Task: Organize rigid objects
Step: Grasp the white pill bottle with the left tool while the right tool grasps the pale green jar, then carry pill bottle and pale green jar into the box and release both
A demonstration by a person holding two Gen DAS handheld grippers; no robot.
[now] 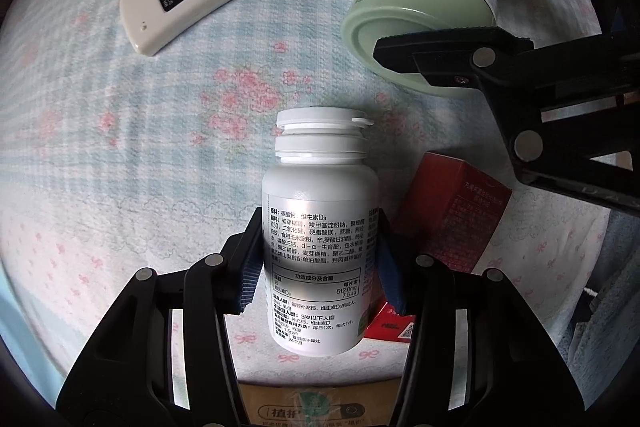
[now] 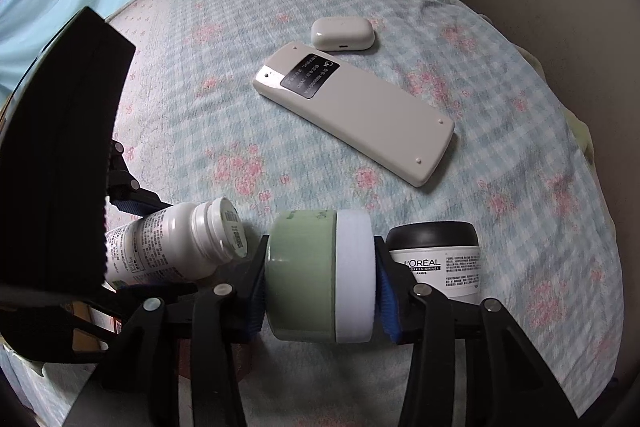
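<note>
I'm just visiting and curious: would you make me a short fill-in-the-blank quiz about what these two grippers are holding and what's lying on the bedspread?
1. The left gripper is shut on a white pill ____.
2. The right gripper clamps a green jar whose lid is ____ in colour.
3. The small earbud case lies next to the beige ____ on the floral cloth.
4. The L'Oreal tub has a ____ lid.

Missing words: bottle; white; remote; black
</note>
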